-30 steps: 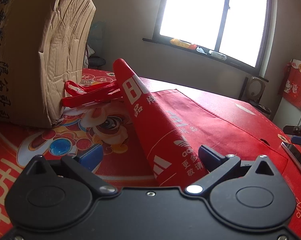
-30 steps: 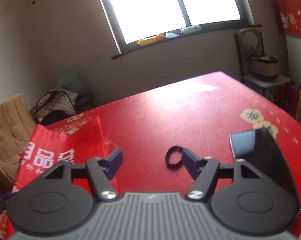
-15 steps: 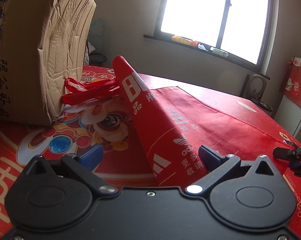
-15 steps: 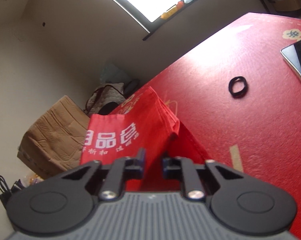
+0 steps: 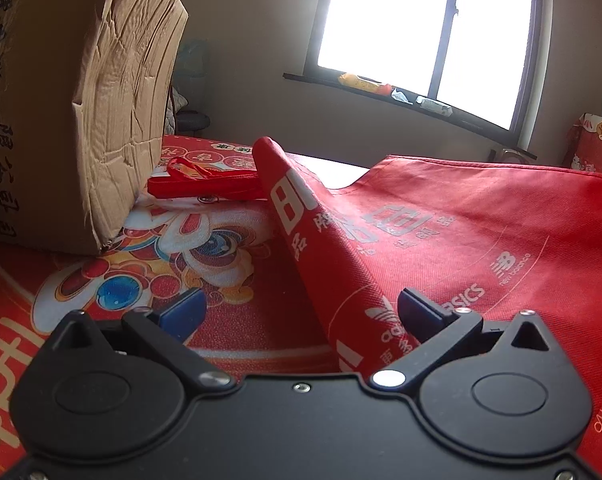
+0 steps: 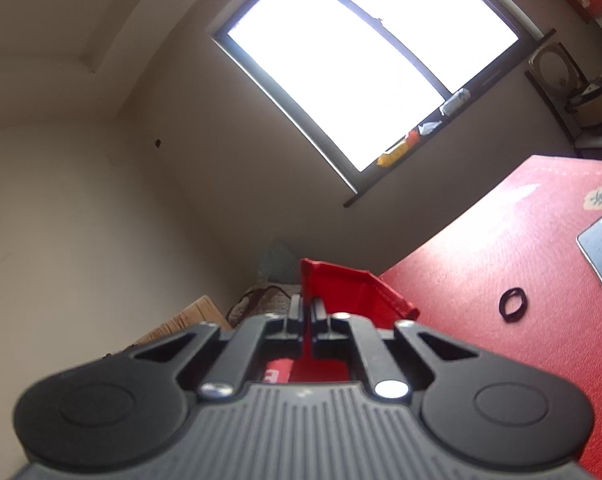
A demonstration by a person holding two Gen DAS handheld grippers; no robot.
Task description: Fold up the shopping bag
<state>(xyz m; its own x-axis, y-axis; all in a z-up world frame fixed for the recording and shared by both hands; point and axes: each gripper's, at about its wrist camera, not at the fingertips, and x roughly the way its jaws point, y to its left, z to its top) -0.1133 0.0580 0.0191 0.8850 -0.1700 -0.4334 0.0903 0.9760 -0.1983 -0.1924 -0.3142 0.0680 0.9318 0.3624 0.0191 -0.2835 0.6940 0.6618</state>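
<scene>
Between the right tongs (image 6: 307, 314), pinched tight, rises the shopping bag (image 6: 341, 288).

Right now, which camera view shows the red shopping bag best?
The left wrist view: the shopping bag spreads across the table with its printed logos and handles visible. The right wrist view shows only a lifted red edge pinched in the right gripper.
</scene>
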